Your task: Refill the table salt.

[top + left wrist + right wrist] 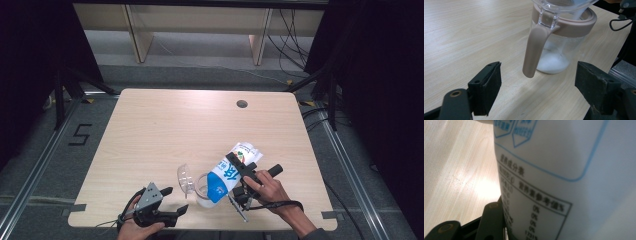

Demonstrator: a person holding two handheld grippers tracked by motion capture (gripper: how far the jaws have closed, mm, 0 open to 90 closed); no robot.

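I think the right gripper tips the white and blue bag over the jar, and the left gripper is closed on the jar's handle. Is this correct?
Not quite. The left gripper is open: in the left gripper view its jaws stand wide apart, short of the handle, touching nothing. The rest holds: the right gripper tips the bag over the jar.

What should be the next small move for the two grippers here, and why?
Probably keep the right gripper tilting the pouch over the jar, since white powder covers just the jar's bottom. The left gripper, jaws open and apart from the handle, could close on it to steady the jar.
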